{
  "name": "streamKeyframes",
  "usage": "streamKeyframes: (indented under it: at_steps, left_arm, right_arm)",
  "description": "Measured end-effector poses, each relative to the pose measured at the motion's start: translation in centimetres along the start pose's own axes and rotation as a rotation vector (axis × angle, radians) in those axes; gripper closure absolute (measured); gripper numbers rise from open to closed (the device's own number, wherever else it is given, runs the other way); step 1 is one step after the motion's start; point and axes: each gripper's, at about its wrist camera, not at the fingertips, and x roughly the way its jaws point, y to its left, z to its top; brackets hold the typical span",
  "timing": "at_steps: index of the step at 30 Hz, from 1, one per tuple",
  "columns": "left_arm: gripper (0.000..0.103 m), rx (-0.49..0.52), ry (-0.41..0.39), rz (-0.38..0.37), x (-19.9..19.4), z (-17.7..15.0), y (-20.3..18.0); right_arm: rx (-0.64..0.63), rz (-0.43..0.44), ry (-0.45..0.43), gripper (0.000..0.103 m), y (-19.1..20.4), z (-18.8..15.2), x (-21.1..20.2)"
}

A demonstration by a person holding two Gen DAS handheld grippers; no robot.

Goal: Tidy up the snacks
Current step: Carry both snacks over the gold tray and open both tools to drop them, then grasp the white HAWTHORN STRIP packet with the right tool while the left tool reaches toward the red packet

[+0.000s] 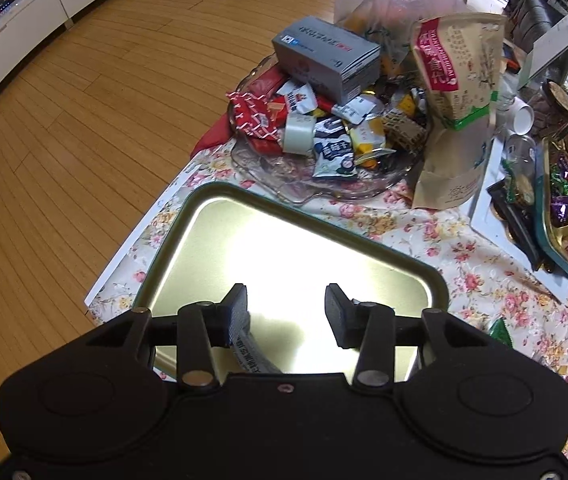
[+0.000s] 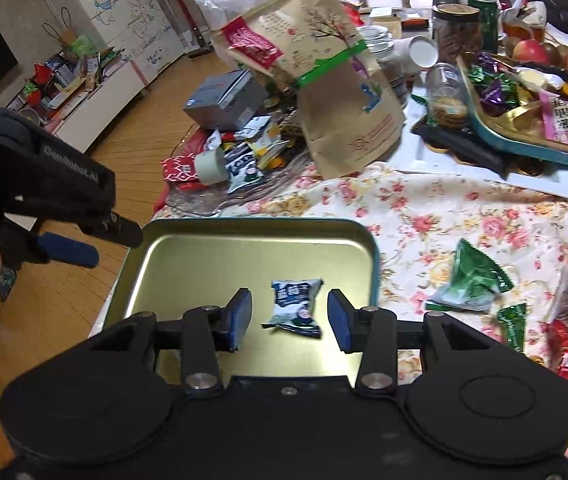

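Observation:
A gold metal tray with a teal rim (image 2: pixel 359 236) lies on the floral tablecloth; it also shows in the left wrist view (image 1: pixel 204 196). A blue and white snack packet (image 2: pixel 294 307) lies in the tray. My right gripper (image 2: pixel 289 320) is open above the tray, its fingers on either side of the packet and apart from it. My left gripper (image 1: pixel 285 314) is open over the tray; a grey packet edge (image 1: pixel 254 354) shows just under its left finger. The left gripper's body (image 2: pixel 44 184) is at the left of the right wrist view.
A glass dish (image 1: pixel 323 184) piled with wrapped snacks, a grey box (image 1: pixel 325 56) and a tape roll (image 1: pixel 297 132) stands behind the tray. A brown paper bag (image 2: pixel 323 76) stands beside it. Green packets (image 2: pixel 471 276) lie right. A teal tray of sweets (image 2: pixel 523 96) is far right.

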Motion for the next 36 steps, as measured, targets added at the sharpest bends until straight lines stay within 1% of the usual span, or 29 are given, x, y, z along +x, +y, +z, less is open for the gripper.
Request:
streamKeyframes:
  at_steps: [4,7,12,16,19,21,25,27,33,36]
  left_arm:
    - [0.051,0.03,0.001,-0.002,0.0,-0.3,-1.6]
    - [0.051,0.079,-0.006,-0.001,-0.1,-0.7,-3.3]
    - [0.051,0.161,-0.031,-0.012,-0.5,-1.4,-6.7]
    - [0.051,0.226,-0.028,-0.053,-0.7,-2.2,-9.8]
    - [0.051,0.286,-0.023,-0.078,-1.0,-3.2,-12.4]
    - [0.051,0.327,-0.018,-0.091,-1.0,-4.0,-14.0]
    - [0.051,0.385,0.016,-0.123,-0.8,-5.7,-16.5]
    - [0.051,0.415,0.045,-0.139,-0.4,-6.7,-17.7]
    - [0.051,0.554,0.119,-0.153,0.7,-10.4,-20.7]
    - [0.051,0.591,0.168,-0.164,1.4,-11.7,-21.4]
  right_arm:
    - [0.016,-0.031,-0.02,0.056,-1.8,0.2,-0.9]
    - [0.032,-0.067,-0.04,0.054,-3.6,0.4,-1.7]
    - [0.113,-0.15,-0.085,0.053,-8.7,0.8,-3.9]
    - [0.191,-0.244,-0.122,0.052,-13.4,0.8,-6.0]
    - [0.238,-0.322,-0.123,0.051,-16.7,0.7,-7.3]
    - [0.271,-0.355,-0.126,0.051,-18.7,0.3,-8.2]
    - [0.316,-0.395,-0.101,0.051,-21.6,-0.5,-9.3]
    - [0.334,-0.409,-0.079,0.051,-22.5,-1.1,-9.5]
    - [0.351,-0.361,0.026,0.051,-24.2,-3.6,-9.5]
    - [0.344,-0.33,0.086,0.051,-24.4,-5.0,-9.1]
